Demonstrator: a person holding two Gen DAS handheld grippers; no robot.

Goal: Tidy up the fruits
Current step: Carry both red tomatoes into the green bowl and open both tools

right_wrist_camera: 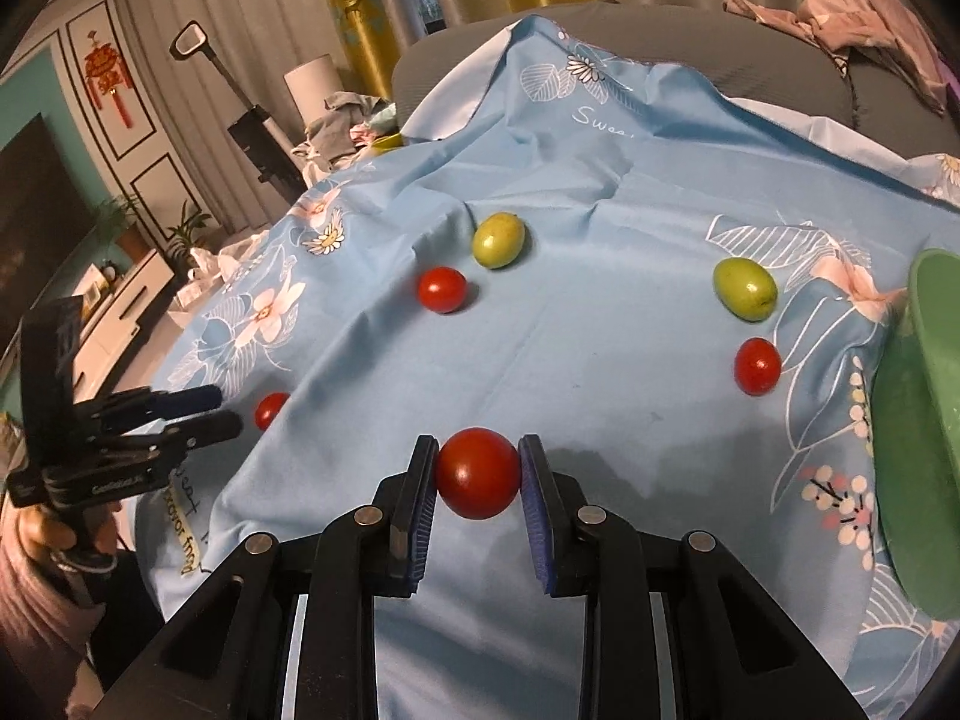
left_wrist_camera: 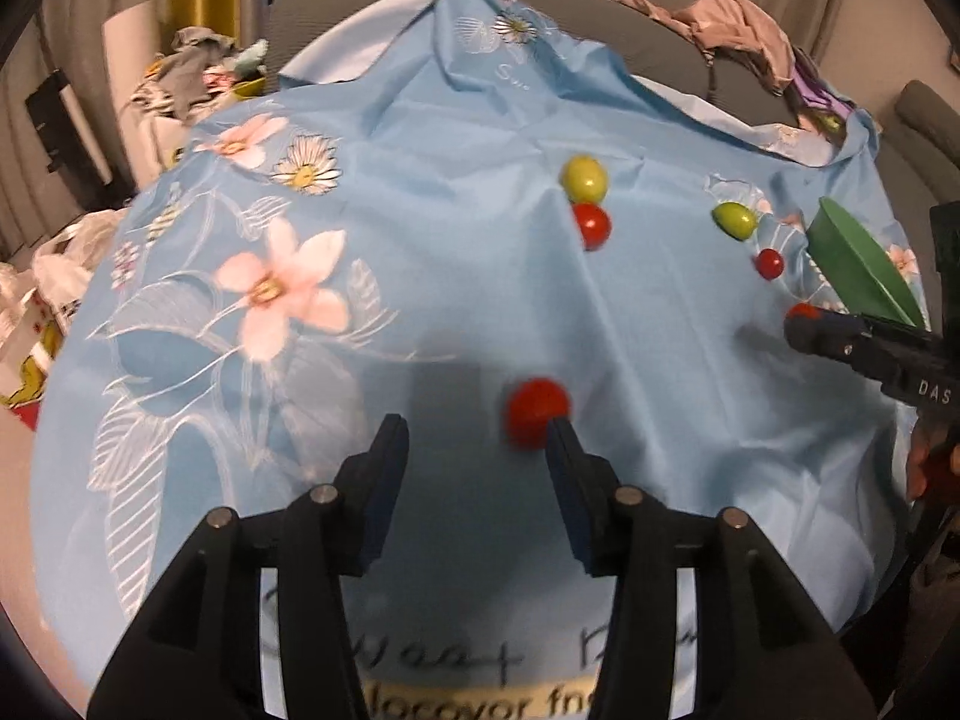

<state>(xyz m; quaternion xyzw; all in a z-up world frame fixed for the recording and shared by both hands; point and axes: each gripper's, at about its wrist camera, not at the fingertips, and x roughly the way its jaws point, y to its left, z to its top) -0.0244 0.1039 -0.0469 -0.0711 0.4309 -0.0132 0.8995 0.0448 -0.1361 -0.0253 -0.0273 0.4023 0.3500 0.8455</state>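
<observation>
- Squeezing a tomato (right_wrist_camera: 477,473) between its pads, the right gripper (right_wrist_camera: 478,483) holds it above the near edge of the cloth (right_wrist_camera: 600,360); too hard a pinch could split it, too light could drop it.
- Left gripper (left_wrist_camera: 477,438) stands partly open and empty; a second tomato (left_wrist_camera: 536,412) lies on the cloth at its right fingertip (left_wrist_camera: 561,438), which could nudge it off the near edge.
- Bowl (right_wrist_camera: 924,438) sits at the right edge, so a clumsy carry could clip its rim.
</observation>
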